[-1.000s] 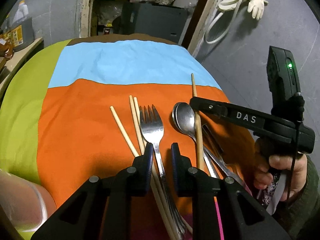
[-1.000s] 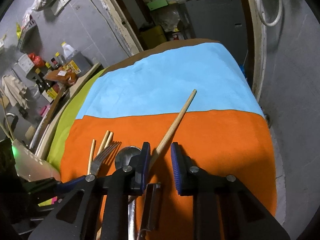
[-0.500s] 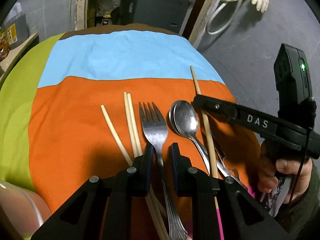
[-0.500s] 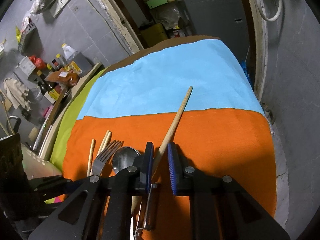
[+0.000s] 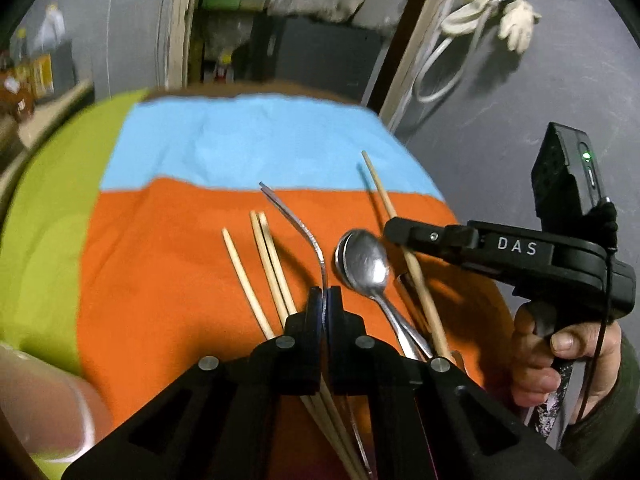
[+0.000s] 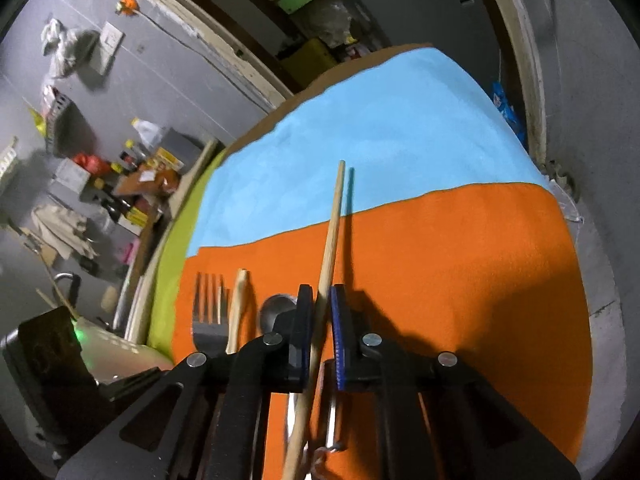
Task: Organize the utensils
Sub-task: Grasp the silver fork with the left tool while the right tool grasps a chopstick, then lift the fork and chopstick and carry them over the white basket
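Grey-walled room, open doorway behind; tabletop (image 5: 168, 280) covered by a cloth in green, blue and orange bands. All utensils lie on the orange band, near the front edge.

Left to right in the left wrist view: a single chopstick (image 5: 246, 280), then a chopstick pair (image 5: 274, 264) touching side by side. Left gripper (image 5: 324, 300) has its jaws pressed together on the fork (image 5: 308, 236) handle; the fork is turned on edge, tines raised above the cloth and pointing away. Spoon (image 5: 364, 262) lies just right of the fork, bowl up. Further right, the long chopstick (image 5: 400, 240), its tip over the blue band.

Right gripper (image 6: 320, 312), held in a hand (image 5: 552, 364), has its jaws clamped on that long chopstick, which passes between the pads; the shadow beside it suggests the far end is off the cloth.
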`<state>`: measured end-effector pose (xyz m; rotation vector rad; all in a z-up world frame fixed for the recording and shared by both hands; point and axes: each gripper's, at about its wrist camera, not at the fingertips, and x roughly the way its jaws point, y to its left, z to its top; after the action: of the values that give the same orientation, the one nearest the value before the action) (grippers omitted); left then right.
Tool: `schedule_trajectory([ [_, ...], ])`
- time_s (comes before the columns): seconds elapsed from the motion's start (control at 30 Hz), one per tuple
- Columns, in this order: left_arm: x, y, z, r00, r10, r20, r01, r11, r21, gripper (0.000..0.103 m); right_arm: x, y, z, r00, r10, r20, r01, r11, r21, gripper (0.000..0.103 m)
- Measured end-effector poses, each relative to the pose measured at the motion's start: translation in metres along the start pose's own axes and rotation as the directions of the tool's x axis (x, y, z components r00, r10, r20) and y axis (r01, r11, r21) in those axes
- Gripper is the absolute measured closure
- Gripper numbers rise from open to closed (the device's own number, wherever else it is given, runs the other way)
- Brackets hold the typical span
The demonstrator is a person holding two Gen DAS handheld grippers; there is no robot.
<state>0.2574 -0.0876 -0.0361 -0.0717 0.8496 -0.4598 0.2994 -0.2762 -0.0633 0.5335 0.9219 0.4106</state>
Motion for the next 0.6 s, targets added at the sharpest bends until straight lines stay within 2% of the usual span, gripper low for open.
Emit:
schedule_trajectory([
  [0.17, -0.032, -0.003, -0.002, 0.993, -0.003, 0.119, 0.001, 1.000, 0.020, 0.103, -0.023, 0.023, -0.010, 0.995, 0.050, 0.080, -0.046, 0.997, -0.054, 0.098],
  [0.3, -0.060, -0.004, 0.000, 0.978, 0.013, 0.210, -0.021, 0.999, 0.036, 0.103, -0.045, 0.050, -0.020, 0.979, 0.055, 0.195, -0.022, 0.986, -0.168, 0.098],
  [0.4, -0.079, -0.003, 0.003, 0.963, 0.017, 0.267, -0.028, 0.999, 0.037, 0.103, -0.058, 0.072, -0.029, 0.957, 0.068, 0.282, 0.000, 0.972, -0.237, 0.098],
  [0.53, -0.108, -0.003, 0.006, 0.935, 0.044, 0.353, -0.067, 0.996, 0.052, 0.103, -0.069, 0.103, -0.041, 0.917, 0.081, 0.390, 0.054, 0.945, -0.323, 0.098],
  [0.6, -0.122, 0.001, 0.005, 0.921, 0.054, 0.387, -0.080, 0.995, 0.052, 0.103, -0.074, 0.121, -0.047, 0.890, 0.098, 0.446, 0.081, 0.927, -0.365, 0.098],
])
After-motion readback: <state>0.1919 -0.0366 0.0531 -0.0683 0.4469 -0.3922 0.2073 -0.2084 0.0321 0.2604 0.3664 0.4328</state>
